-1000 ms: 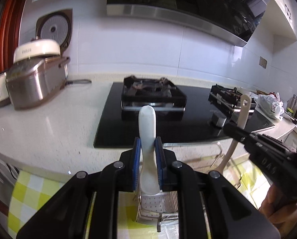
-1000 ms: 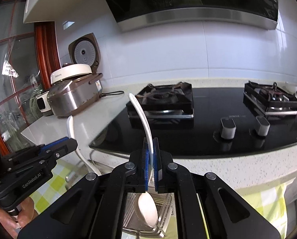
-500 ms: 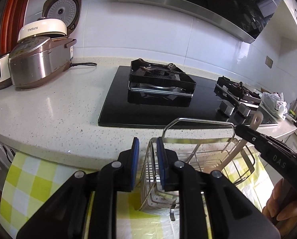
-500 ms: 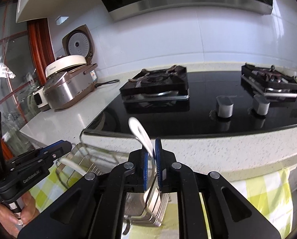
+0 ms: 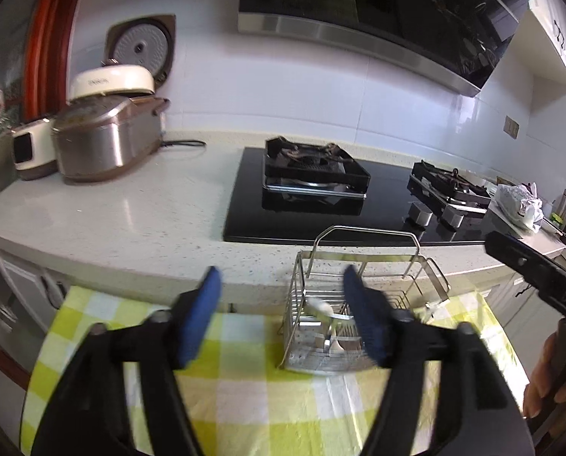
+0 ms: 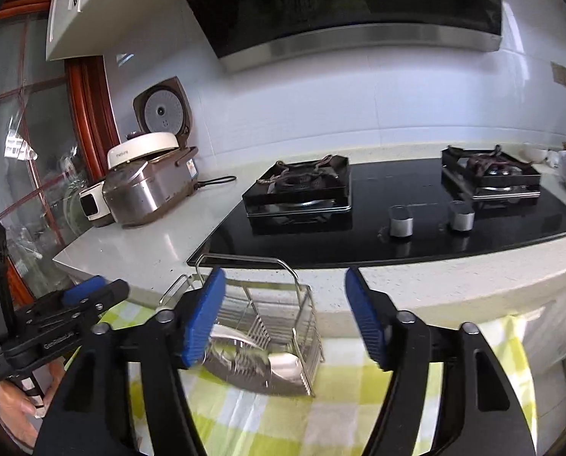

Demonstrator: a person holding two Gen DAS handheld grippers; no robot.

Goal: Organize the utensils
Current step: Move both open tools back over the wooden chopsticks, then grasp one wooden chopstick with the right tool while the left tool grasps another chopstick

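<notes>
From the left wrist view, my left gripper (image 5: 279,304) has its jaws spread wide and holds nothing. The wire utensil rack (image 5: 362,262) sits in the lower middle of the frame on the checked cloth (image 5: 245,399), just in front of the surface (image 5: 138,220) edge. A white spoon (image 5: 323,309) lies inside it, partly hidden behind my right-hand blue pad. My worry here: that pad looks close to the rack's wire wall, so a careless pull back could snag it and tip the light rack or drag it across the cloth. The right gripper shows at the right edge of the frame.

From the right wrist view, my right gripper (image 6: 285,315) is also wide open and empty. The rack stands in the lower middle of the frame with pale utensils (image 6: 283,363) resting low in its compartments; which slot each one sits in, I cannot tell. The left blue pad overlaps the rack's near rim. If I close or swing now, I judge I could hook the tall handle loop and spill everything.
</notes>
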